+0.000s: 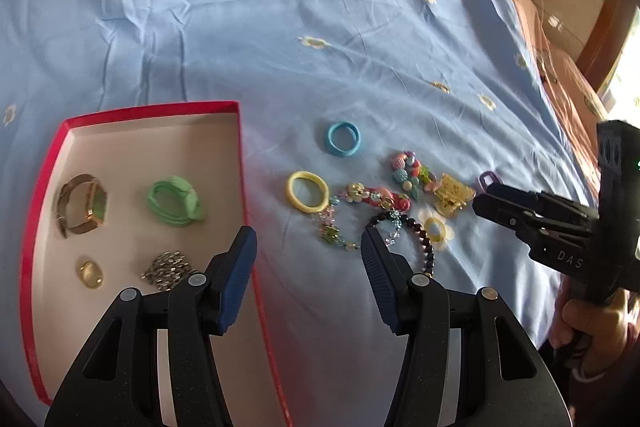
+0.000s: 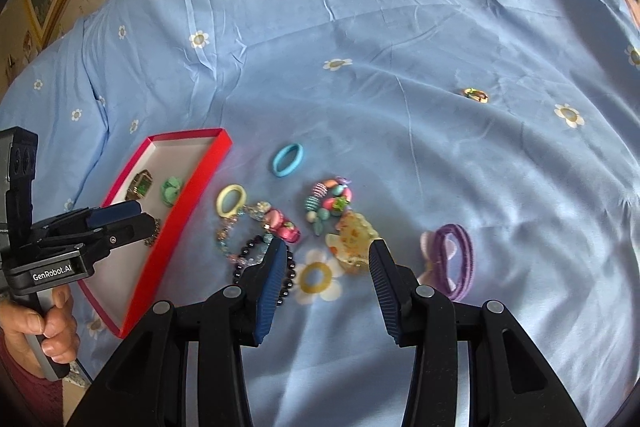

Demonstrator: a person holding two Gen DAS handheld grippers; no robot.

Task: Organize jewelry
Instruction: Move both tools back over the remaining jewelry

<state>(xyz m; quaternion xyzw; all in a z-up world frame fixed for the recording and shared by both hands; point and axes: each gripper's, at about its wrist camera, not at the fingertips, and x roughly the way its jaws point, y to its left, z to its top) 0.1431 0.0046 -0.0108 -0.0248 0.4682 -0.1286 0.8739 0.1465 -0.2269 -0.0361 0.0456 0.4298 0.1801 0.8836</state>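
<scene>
Right wrist view had the right gripper (image 2: 328,255) with fingers spread and empty, hovering over the loose pile on the bed (image 2: 360,27). Gold clip (image 2: 354,241) sat just ahead, between the fingertips; black bead bracelet (image 2: 262,259) touched my left finger; purple hair tie (image 2: 454,259) lay just outside the right one. Blue tie (image 2: 287,159) and yellow tie (image 2: 231,199) were further ahead and left; the beaded charm cluster (image 2: 330,205) was straight ahead, past the clip.

Left gripper (image 1: 308,243) also had fingers spread, nothing held, straddling the near wall of the red box (image 1: 242,163). Inside, left of the fingers: watch (image 1: 82,205), green tie (image 1: 176,201), ring (image 1: 90,273), chain (image 1: 166,271).

Handling call: the clip looked light, rigid and glossy, so probably slippery. I'd pinch across its flat faces, mid-body, with a firm close. Bead strands looked limp and tangled together; lifting one would likely drag its neighbours. Hair ties looked soft; any point on the loop would do.
</scene>
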